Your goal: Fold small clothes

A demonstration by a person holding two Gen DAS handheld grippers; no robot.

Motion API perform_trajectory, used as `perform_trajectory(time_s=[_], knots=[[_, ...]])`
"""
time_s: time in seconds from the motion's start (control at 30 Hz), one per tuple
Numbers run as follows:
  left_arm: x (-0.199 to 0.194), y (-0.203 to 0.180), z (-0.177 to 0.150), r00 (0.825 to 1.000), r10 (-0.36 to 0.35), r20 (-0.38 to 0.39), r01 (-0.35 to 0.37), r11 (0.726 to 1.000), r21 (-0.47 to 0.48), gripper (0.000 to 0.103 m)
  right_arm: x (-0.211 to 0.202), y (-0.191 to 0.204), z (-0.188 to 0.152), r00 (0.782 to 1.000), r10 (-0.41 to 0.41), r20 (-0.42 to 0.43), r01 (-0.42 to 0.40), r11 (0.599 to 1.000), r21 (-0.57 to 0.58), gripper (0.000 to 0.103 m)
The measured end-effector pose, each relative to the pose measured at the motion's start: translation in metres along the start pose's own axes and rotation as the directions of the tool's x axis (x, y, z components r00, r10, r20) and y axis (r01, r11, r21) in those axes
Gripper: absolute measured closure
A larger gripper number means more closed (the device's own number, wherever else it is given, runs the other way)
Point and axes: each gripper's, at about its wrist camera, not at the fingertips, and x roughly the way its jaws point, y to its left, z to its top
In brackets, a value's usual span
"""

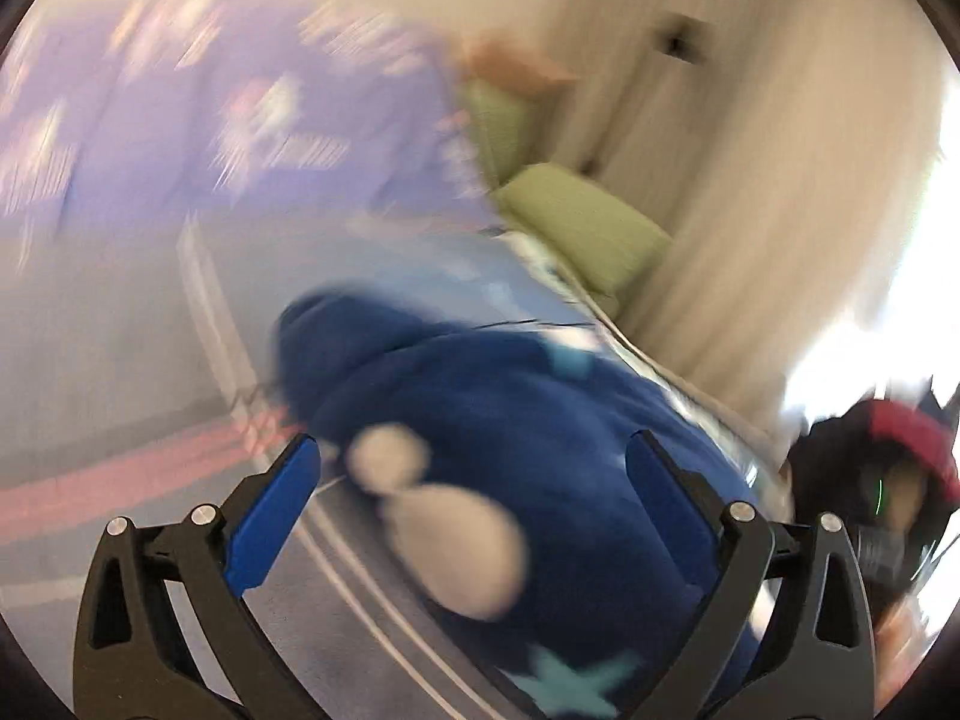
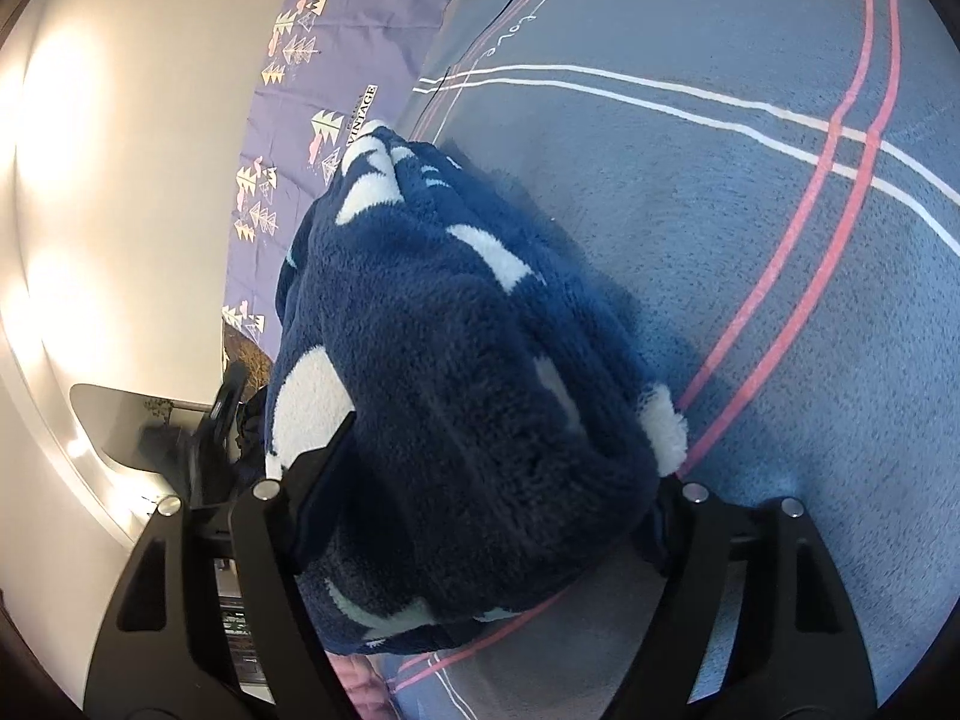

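Note:
A dark blue fleece garment (image 2: 456,360) with white patches lies bunched in a thick bundle on the bed. My right gripper (image 2: 504,462) has the near end of the bundle between its fingers; the fleece fills the gap and bulges over both pads. In the blurred left wrist view the same blue garment (image 1: 510,408), with a pale patch and a turquoise star, lies just ahead of my left gripper (image 1: 474,441). The left jaws stand wide apart and neither blue pad touches the cloth.
The bed cover (image 2: 720,240) is blue-grey with white and pink stripes. A purple tree-print cloth (image 2: 336,90) lies at its far edge by a white wall. A green cushion (image 1: 588,222) and pale curtain (image 1: 750,180) stand beyond the bed. A dark object with red (image 1: 900,456) is at right.

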Motion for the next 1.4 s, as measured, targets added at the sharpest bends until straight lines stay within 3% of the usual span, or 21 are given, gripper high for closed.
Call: perform_trajectory(time_s=[0.1,0.23,0.33,0.47,0.6,0.7,0.8,0.9,1.0,1.1,1.23,1.4], knots=[[0.04,0.039,0.01,0.993,-0.082,-0.089,0.058,0.969,-0.242,0.001,0.001,0.001,0.0,1.0,0.0,0.004,0.0,1.0,-0.014,0.025],[0.085,0.05,0.015,0.971,-0.2,-0.13,0.14,0.921,-0.364,0.001,0.001,0.002,-0.001,1.0,-0.005,0.006,0.005,1.0,-0.026,0.025],[0.098,0.038,0.021,0.977,-0.183,-0.106,0.141,0.938,-0.316,0.002,0.001,0.004,-0.001,1.0,-0.012,0.014,0.013,0.999,-0.046,0.025],[0.096,0.018,0.026,0.986,-0.15,-0.079,0.13,0.967,-0.217,0.039,-0.002,0.019,-0.002,0.996,-0.057,0.069,0.066,0.988,-0.138,0.034],[0.055,-0.01,0.043,0.988,-0.155,-0.001,0.154,0.982,-0.111,0.046,-0.007,0.053,0.001,0.985,-0.121,0.125,0.153,0.945,-0.29,0.048],[0.016,-0.038,0.07,0.992,-0.1,0.079,0.1,0.995,0.009,0.046,-0.009,0.093,0.022,0.976,-0.108,0.187,0.181,0.881,-0.437,0.054],[-0.024,-0.039,0.105,0.981,-0.058,0.183,0.049,0.997,0.053,0.046,-0.003,0.143,0.054,0.972,-0.026,0.233,0.155,0.816,-0.556,0.054],[-0.049,-0.028,0.152,0.964,-0.001,0.267,-0.013,0.999,0.053,0.046,0.023,0.198,0.105,0.981,0.076,0.176,0.054,0.769,-0.637,0.054],[-0.062,-0.008,0.2,0.941,0.089,0.328,-0.107,0.994,0.037,0.046,0.067,0.245,0.154,0.987,0.125,0.097,-0.031,0.756,-0.654,0.054],[-0.058,0.024,0.245,0.906,0.194,0.375,-0.204,0.979,-0.014,0.045,0.121,0.285,0.193,0.987,0.15,0.063,-0.071,0.747,-0.661,0.054],[-0.036,0.067,0.278,0.86,0.319,0.398,-0.323,0.944,-0.059,0.044,0.191,0.324,0.227,0.988,0.143,0.061,-0.058,0.707,-0.705,0.054],[0.016,0.148,0.288,0.828,0.413,0.38,-0.379,0.911,-0.164,0.043,0.293,0.332,0.258,0.995,0.078,0.063,-0.008,0.688,-0.726,0.053]])
